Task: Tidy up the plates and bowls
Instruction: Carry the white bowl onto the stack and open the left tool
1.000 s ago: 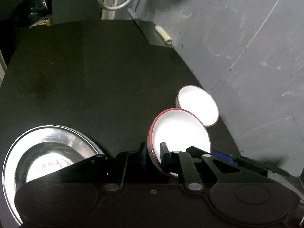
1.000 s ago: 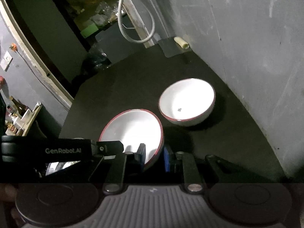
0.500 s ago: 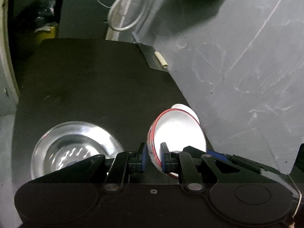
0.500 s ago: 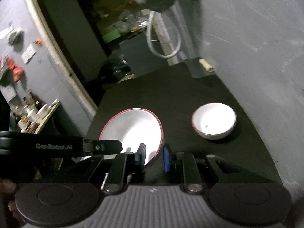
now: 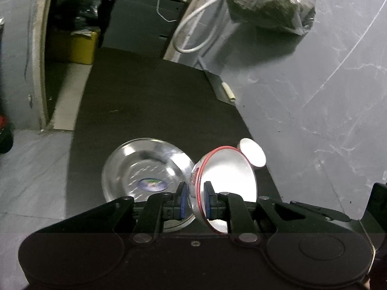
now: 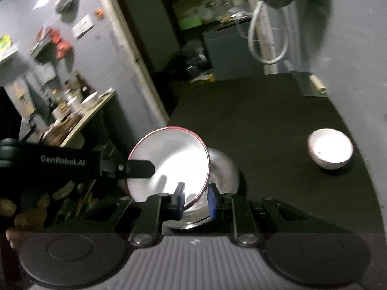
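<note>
Dim; bowl glare, motion blur, fisheye vignette.

Steel plate (image 6: 225, 169) behind red-rimmed bowl (image 6: 169, 164)

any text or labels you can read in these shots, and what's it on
"GenRobot.AI": white lettering on the black body of the left gripper, seen in the right wrist view.
Sticker on the steel plate: a coloured blur, unreadable.
Papers on the grey wall: too small and blurred to read.
Small white mark on the right gripper housing: a logo, not letters.
</note>
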